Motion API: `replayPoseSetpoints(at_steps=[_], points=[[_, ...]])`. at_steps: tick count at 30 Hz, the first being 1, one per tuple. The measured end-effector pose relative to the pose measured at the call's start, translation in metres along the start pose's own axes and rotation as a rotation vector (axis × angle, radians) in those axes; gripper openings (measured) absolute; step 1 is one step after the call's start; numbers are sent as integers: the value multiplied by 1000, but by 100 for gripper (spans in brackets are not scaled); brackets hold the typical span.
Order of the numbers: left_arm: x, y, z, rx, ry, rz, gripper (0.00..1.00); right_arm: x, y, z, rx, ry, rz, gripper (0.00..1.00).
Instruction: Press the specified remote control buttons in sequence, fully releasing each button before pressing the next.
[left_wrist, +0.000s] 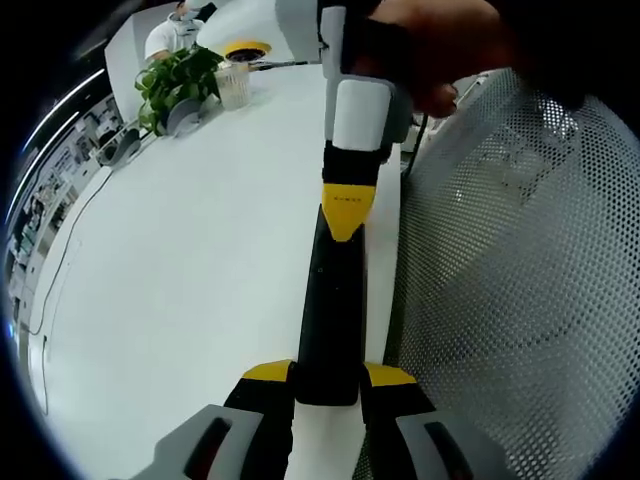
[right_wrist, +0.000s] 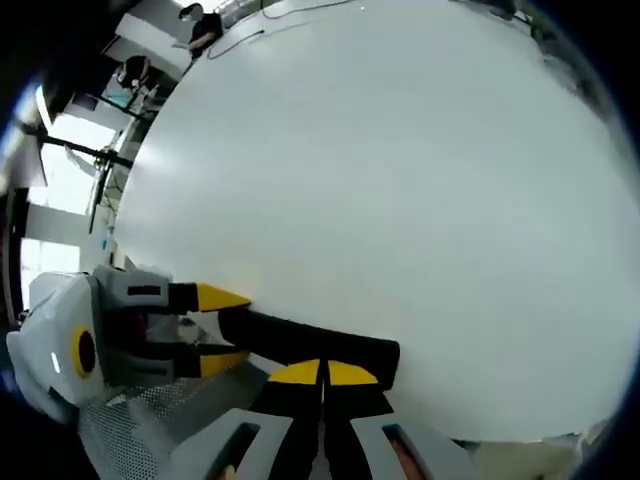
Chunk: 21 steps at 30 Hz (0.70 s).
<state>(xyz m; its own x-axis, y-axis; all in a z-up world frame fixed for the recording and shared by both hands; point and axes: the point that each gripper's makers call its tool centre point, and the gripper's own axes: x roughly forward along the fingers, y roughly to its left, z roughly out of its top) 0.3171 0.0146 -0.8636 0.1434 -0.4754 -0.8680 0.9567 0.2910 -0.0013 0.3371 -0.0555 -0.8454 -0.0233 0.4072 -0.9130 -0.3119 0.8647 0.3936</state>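
left tongs (left_wrist: 328, 385) clamped on near end of black remote (left_wrist: 330, 300) | remote at white surface (left_wrist: 180, 280) edge | right tongs (right_wrist: 322, 375) closed, yellow tips together touching remote | mesh panel (left_wrist: 520, 300) beside

Bright even light, fisheye-warped edges, sharp

My left gripper (left_wrist: 328, 385): grey housing, black jaw arms, yellow tips, red patches inside the grey shells. My right gripper (right_wrist: 322, 375): same scheme, yellow-tipped black jaws on grey; seen from my left claw, its body is white-grey with one yellow tip.
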Motion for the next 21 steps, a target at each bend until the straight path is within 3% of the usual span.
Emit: replayPoseSetpoints(at_steps=[7,10,13,21], points=[[0,0,1,-8,4,7,26,6,2,-2,-40,24,-6,0],[1,0,1,-7,3,7,26,7,4,1,-87,13,-20,0],[1,0,1,-7,3,6,26,11,0,-3,-125,43,-49,0],[0,0,1,-7,11,8,26,11,0,-1,-125,25,-46,0]])
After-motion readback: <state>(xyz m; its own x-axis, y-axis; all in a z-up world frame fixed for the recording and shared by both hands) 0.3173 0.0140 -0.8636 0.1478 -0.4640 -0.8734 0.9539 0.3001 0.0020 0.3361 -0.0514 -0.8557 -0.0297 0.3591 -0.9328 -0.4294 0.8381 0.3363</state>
